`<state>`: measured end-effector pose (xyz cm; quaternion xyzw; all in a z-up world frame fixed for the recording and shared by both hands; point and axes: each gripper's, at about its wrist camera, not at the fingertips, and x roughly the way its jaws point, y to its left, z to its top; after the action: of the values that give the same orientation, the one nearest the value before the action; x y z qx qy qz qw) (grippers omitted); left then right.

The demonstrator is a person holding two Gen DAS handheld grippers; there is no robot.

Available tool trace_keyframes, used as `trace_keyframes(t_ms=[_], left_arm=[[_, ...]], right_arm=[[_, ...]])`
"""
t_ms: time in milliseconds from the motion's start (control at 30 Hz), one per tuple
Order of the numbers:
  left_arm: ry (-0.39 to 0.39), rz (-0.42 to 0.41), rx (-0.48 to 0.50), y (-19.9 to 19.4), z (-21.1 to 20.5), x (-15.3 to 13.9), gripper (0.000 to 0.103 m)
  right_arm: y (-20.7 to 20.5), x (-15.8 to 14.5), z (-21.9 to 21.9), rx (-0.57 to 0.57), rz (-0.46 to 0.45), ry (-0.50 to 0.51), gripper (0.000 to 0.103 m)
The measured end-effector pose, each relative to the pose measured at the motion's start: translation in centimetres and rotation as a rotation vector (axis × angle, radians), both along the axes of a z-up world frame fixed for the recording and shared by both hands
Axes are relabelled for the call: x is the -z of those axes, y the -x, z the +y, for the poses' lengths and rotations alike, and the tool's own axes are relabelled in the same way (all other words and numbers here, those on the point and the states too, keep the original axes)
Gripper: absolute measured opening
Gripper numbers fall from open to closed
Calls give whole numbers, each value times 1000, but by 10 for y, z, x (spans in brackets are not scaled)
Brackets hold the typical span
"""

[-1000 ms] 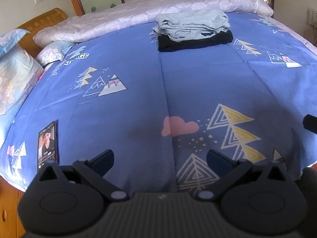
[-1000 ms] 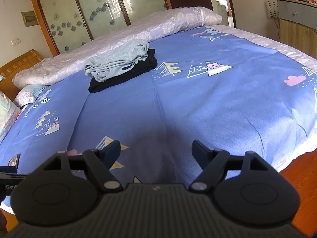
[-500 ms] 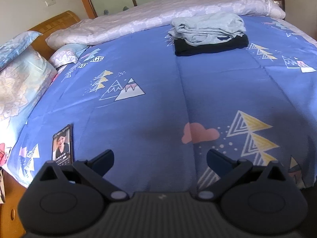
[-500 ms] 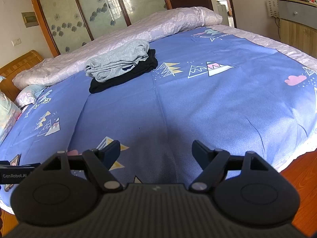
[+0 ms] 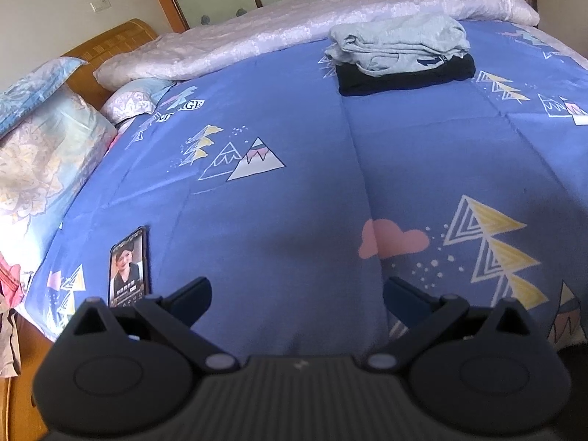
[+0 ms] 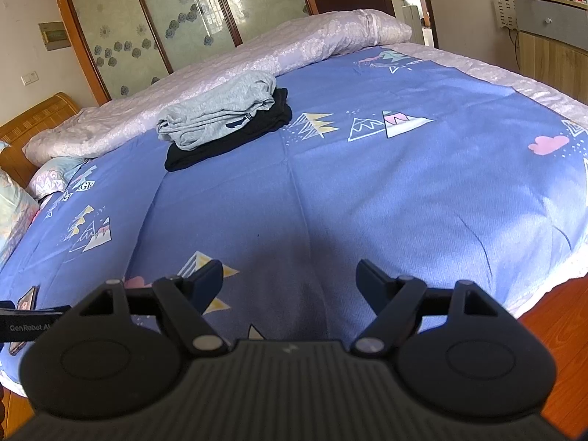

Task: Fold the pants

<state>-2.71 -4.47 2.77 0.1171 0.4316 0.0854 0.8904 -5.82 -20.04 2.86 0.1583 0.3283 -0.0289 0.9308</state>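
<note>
Pants (image 5: 398, 46), grey atop a black folded pair (image 5: 404, 79), look soft and floppy; we'd pinch the waistband. Left gripper (image 5: 296, 294) and right gripper (image 6: 288, 279) gape empty.

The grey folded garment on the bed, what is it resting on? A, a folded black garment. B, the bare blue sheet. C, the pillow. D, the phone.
A: the grey garment lies on top of a folded black garment, whose dark edge sticks out beneath it on the blue sheet; the right wrist view shows the same stack.
</note>
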Motion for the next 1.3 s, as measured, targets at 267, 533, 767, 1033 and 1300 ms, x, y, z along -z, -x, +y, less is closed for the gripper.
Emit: trace_keyframes(t_ms=[267,533,767,1033,1300], left_arm=[[4,33,11,0,-3,6,103],[22,72,10,-1,-1,11,103],[31,90,11,-1,-2,14,103],[35,113,18,-1,-4,18,103],[33,127,19,-1,-5,21,103]], right_arm=[[0,0,-1,0,2,-2,81],[0,3,-1,1,9,-10,81],[-1,4,-3,3,17,-17,81],[-1,6,-6,6,25,-25,81],[-3,7,-9,8,33,-35,81]])
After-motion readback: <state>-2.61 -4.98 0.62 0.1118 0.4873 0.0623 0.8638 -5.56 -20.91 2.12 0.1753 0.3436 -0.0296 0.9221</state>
